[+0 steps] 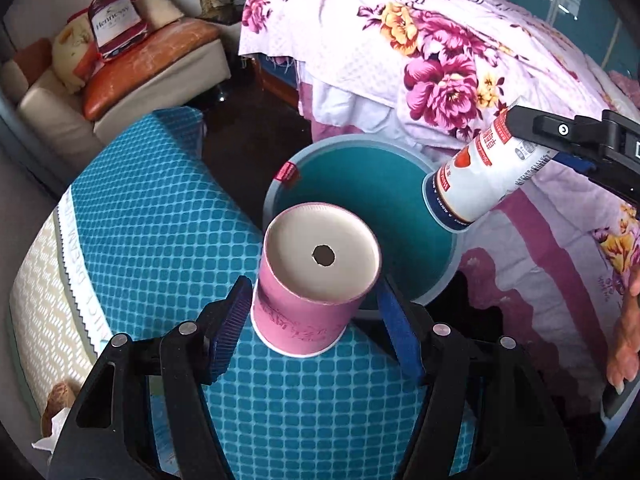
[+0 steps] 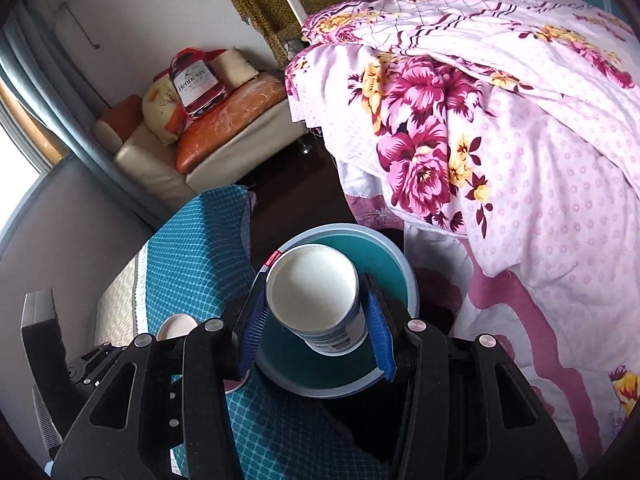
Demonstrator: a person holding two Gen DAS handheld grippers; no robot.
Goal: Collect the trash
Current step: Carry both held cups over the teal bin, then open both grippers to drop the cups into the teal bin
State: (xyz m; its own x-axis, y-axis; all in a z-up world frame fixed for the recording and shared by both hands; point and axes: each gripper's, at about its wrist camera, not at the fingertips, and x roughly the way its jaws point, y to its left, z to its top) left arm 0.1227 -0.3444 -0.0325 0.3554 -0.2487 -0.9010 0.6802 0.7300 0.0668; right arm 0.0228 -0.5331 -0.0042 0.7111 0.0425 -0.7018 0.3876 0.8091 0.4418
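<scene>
A: Two cups, one to each pair of tongs. The left tongs [image 1: 316, 316] are clamped on a pink paper cup [image 1: 312, 280], blue pads pressed to either side of it, its white base with a small round hole turned toward the camera.

B: Where does that cup sit relative to the bin?

A: It hangs above the near rim of the teal bin [image 1: 412, 292], partly over the bin's mouth and partly over the blue checked cover [image 1: 152, 216] beside it.

B: And the right side?

A: The right tongs [image 2: 316, 316] are closed on a white cup [image 2: 320, 300], one blue pad against each side. In the right wrist view the cup's pale round end faces the camera and the bin's opening lies directly behind and below it.

B: Does the left view agree?

A: Yes. There the white cup, printed in red, is tilted, its lower end over the far right rim of the bin, well apart from the pink cup. A flowered quilt [image 1: 460, 52] lies just beyond the bin.
</scene>
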